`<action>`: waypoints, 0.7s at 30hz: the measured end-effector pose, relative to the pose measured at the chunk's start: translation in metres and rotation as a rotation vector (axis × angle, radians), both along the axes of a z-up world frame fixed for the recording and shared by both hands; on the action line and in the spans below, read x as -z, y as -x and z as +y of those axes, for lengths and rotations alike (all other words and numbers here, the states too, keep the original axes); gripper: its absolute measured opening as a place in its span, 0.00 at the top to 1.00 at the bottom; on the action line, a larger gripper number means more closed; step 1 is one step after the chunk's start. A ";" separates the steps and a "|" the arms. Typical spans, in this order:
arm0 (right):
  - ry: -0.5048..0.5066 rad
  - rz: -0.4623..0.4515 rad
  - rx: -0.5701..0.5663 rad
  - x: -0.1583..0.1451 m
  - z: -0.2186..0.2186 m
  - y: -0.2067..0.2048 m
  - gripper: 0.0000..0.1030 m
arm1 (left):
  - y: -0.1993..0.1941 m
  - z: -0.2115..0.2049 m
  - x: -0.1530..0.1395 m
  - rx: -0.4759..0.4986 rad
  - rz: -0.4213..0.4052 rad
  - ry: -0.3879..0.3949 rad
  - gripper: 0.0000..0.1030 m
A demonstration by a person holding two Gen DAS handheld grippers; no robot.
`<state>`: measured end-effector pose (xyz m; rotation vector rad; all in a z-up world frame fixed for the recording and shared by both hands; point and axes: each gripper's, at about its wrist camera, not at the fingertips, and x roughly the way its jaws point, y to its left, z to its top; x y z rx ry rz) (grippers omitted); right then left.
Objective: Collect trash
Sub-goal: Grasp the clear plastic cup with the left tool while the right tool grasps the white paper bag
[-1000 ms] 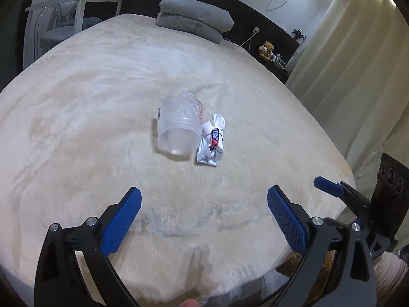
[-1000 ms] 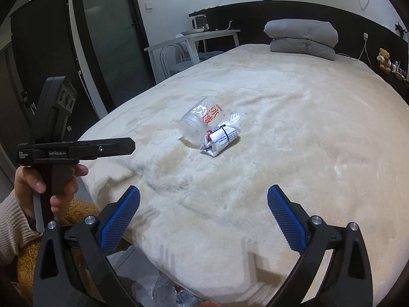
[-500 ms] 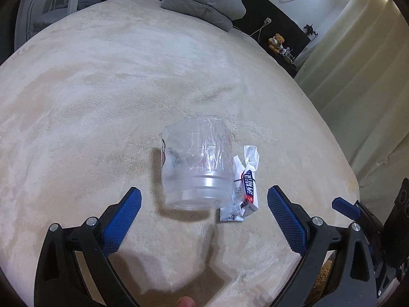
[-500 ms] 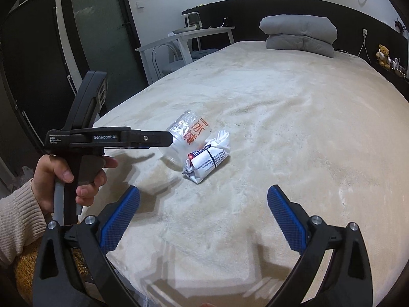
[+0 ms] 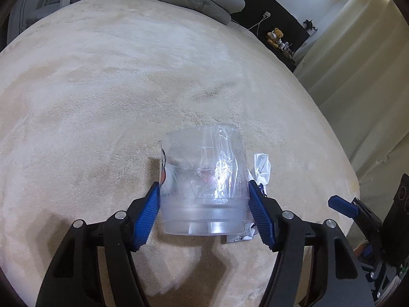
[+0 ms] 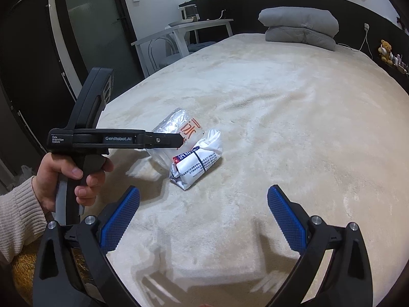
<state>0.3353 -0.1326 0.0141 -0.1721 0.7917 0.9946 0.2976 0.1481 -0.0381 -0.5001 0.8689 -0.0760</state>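
Observation:
A crumpled clear plastic cup (image 5: 204,153) lies on its side on the cream bed cover (image 5: 102,89). My left gripper (image 5: 203,185) has the cup between its blue pads; its jaws are closing and both pads touch the cup's sides. A white printed wrapper (image 5: 262,163) lies against the cup's right side, partly hidden behind the right pad. In the right wrist view the cup (image 6: 176,125) and the wrapper (image 6: 196,161) lie side by side, with the left gripper's finger (image 6: 168,140) across the cup. My right gripper (image 6: 203,189) stands open and empty, short of the wrapper.
A folded grey blanket (image 6: 299,25) sits at the bed's far end. A white table and a chair (image 6: 184,33) stand past the bed's left edge, curtains (image 5: 358,64) along the other side. A hand (image 6: 66,176) in a knit sleeve holds the left gripper.
My left gripper came forward and down over the cup, and its wide-open jaws have closed in onto the cup's sides. My right gripper moved a little nearer the wrapper, still open.

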 end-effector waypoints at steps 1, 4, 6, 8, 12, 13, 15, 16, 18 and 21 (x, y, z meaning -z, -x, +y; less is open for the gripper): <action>-0.001 0.006 0.001 0.001 0.001 0.000 0.04 | 0.001 -0.001 -0.001 0.002 -0.006 -0.011 0.37; -0.003 0.022 0.001 0.002 0.006 -0.002 0.04 | 0.005 0.001 -0.004 -0.013 -0.021 -0.028 0.37; -0.001 0.029 0.004 0.004 0.010 -0.004 0.04 | 0.008 0.004 -0.006 -0.027 -0.038 -0.021 0.37; -0.005 0.043 0.009 0.005 0.015 -0.006 0.04 | 0.012 0.006 -0.009 -0.036 -0.053 -0.018 0.37; -0.014 0.090 0.030 0.008 0.024 -0.013 0.04 | 0.023 0.011 -0.016 -0.058 -0.082 -0.019 0.37; -0.018 0.103 0.040 0.009 0.026 -0.015 0.04 | 0.026 0.012 -0.017 -0.062 -0.090 -0.023 0.37; -0.027 0.125 0.062 0.010 0.029 -0.019 0.04 | 0.032 0.015 -0.020 -0.074 -0.104 -0.024 0.37; -0.032 0.143 0.072 0.011 0.030 -0.022 0.04 | 0.036 0.016 -0.021 -0.078 -0.110 -0.023 0.37; -0.027 0.163 0.094 0.015 0.035 -0.026 0.04 | 0.043 0.019 -0.025 -0.090 -0.127 -0.023 0.37; -0.016 0.192 0.114 0.022 0.042 -0.031 0.04 | 0.051 0.023 -0.028 -0.102 -0.143 -0.022 0.37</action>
